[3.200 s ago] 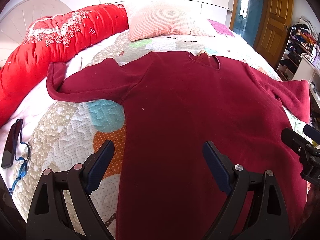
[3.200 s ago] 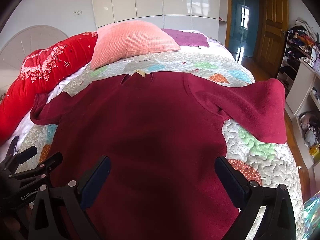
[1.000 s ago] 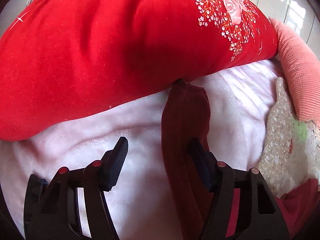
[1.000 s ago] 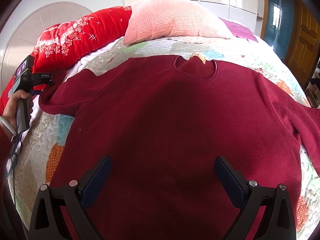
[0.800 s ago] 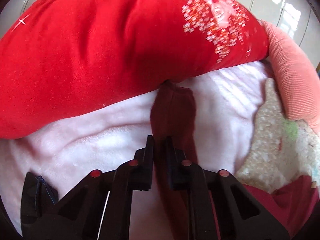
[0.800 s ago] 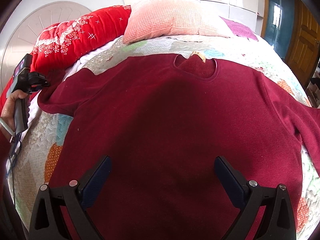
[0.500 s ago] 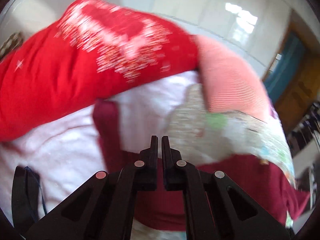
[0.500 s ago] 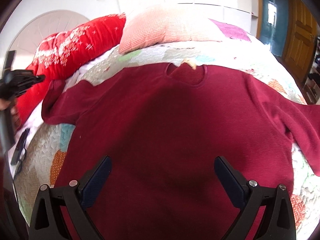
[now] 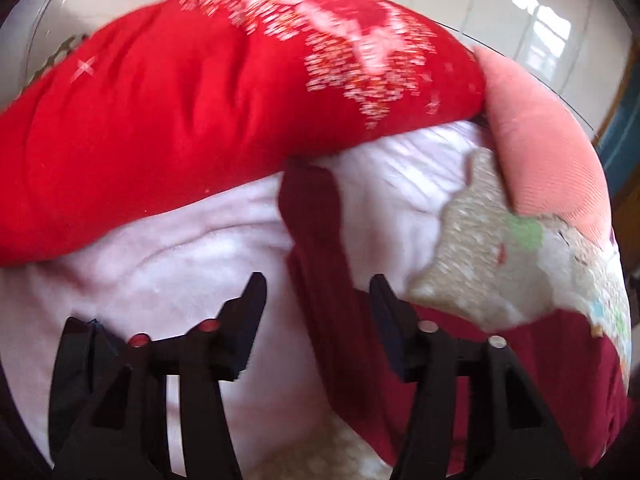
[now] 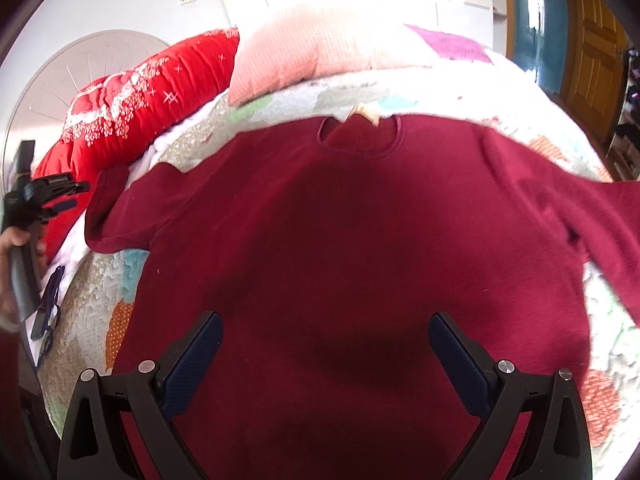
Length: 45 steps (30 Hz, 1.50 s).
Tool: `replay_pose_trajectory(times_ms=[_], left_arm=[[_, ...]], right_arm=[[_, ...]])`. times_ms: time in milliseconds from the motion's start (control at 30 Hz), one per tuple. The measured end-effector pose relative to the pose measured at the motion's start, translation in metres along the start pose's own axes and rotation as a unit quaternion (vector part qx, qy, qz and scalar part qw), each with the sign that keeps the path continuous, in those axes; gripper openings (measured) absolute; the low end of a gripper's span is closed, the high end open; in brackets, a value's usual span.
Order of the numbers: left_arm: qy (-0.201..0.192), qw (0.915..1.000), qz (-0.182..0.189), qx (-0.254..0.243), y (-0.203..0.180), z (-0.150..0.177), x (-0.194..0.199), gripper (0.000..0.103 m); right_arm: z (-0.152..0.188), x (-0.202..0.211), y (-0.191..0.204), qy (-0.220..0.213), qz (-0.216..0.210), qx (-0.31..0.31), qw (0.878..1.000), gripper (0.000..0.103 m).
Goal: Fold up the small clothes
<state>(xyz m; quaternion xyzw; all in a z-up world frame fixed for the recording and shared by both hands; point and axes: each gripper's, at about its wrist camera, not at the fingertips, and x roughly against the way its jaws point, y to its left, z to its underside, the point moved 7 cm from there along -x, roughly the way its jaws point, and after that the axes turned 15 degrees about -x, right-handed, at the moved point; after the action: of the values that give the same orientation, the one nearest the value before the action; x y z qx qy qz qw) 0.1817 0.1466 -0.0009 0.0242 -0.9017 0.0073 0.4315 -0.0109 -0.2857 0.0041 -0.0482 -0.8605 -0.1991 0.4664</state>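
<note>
A dark red long-sleeved sweater (image 10: 340, 232) lies flat and face up on the quilted bed, neck hole toward the pillows. Its left sleeve (image 9: 316, 240) runs up toward the red bolster. My left gripper (image 9: 318, 292) is open, its fingers either side of that sleeve just above it, holding nothing. It also shows at the far left of the right wrist view (image 10: 60, 196), held by a hand. My right gripper (image 10: 324, 340) is open and empty above the sweater's lower body. The right sleeve (image 10: 592, 216) drapes off toward the bed's right edge.
A red embroidered bolster (image 9: 192, 120) and a pink pillow (image 9: 548, 152) lie at the bed's head. The patchwork quilt (image 10: 96, 308) covers the bed over a pale pink sheet (image 9: 168, 264). Glasses and a dark object (image 10: 46, 320) lie at the bed's left edge. A wooden door (image 10: 592, 52) stands right.
My left gripper shut beside the sleeve, swung away, then came back and opened around the sleeve. My right gripper stayed open, drifting slightly over the sweater's body.
</note>
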Motion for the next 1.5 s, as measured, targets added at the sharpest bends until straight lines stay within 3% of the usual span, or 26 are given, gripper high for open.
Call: replay_pose_trajectory(times_ms=[133,233,267,300,367,467,600,700,767,900,1033,1100,1233,1300,1367,1433,1500], left_arm=[[0.027,0.9996,0.000,0.007,0.009,-0.002,-0.035,0.055],[0.023,0.9997,-0.001,0.006,0.005,-0.003,-0.046,0.053],[0.016,0.9997,-0.014,0.008,0.006,-0.005,-0.045,0.024],[0.010,0.9997,-0.012,0.016,0.007,-0.007,-0.043,0.005],[-0.024,0.9990,0.026,0.027,-0.002,-0.013,-0.022,0.005],[-0.069,0.9956,0.058,-0.025,-0.041,-0.025,0.024,0.005],[-0.114,0.9827,0.128,-0.070,-0.104,-0.033,0.082,0.005],[-0.119,0.9704,0.187,-0.095,-0.155,-0.026,0.113,0.005],[-0.121,0.9620,0.206,-0.131,-0.190,-0.013,0.132,0.005],[-0.088,0.9454,0.252,-0.188,-0.266,0.039,0.139,0.005],[-0.022,0.9410,0.276,-0.195,-0.318,0.093,0.098,0.005],[0.006,0.9381,0.263,-0.226,-0.338,0.119,0.080,0.007],[0.000,0.9296,0.256,-0.265,-0.340,0.131,0.091,0.015],[0.000,0.9259,0.273,-0.261,-0.326,0.127,0.103,0.031],[-0.022,0.9285,0.268,-0.256,-0.305,0.119,0.116,0.045],[-0.044,0.9357,0.240,-0.255,-0.279,0.111,0.125,0.048],[-0.055,0.9439,0.217,-0.243,-0.251,0.102,0.126,0.048]], right_arm=[[0.002,-0.011,0.008,0.006,0.005,0.019,1.000,0.102],[0.002,-0.016,0.011,0.011,0.007,0.028,1.000,0.102],[0.002,-0.017,0.010,0.012,0.009,0.030,0.999,0.102],[0.001,-0.017,0.010,0.013,0.009,0.031,0.999,0.102],[0.000,-0.015,0.008,0.012,0.008,0.032,0.999,0.102],[-0.004,-0.008,0.000,0.003,0.008,0.025,1.000,0.102],[-0.011,0.003,-0.015,-0.008,0.006,-0.006,1.000,0.102],[-0.013,0.016,-0.023,-0.014,-0.002,-0.020,1.000,0.102],[-0.015,0.024,-0.025,-0.024,-0.003,-0.019,1.000,0.102],[-0.028,0.033,-0.038,-0.043,-0.003,-0.039,0.998,0.102],[-0.041,0.033,-0.062,-0.057,0.003,-0.083,0.995,0.102],[-0.045,0.034,-0.074,-0.056,-0.005,-0.111,0.992,0.102],[-0.055,0.028,-0.081,-0.044,-0.039,-0.139,0.989,0.102],[-0.059,0.023,-0.075,-0.041,-0.046,-0.134,0.989,0.102],[-0.066,0.017,-0.062,-0.036,-0.064,-0.122,0.990,0.102],[-0.071,0.011,-0.040,-0.028,-0.095,-0.113,0.989,0.102],[-0.075,-0.001,-0.028,-0.018,-0.098,-0.109,0.989,0.102]])
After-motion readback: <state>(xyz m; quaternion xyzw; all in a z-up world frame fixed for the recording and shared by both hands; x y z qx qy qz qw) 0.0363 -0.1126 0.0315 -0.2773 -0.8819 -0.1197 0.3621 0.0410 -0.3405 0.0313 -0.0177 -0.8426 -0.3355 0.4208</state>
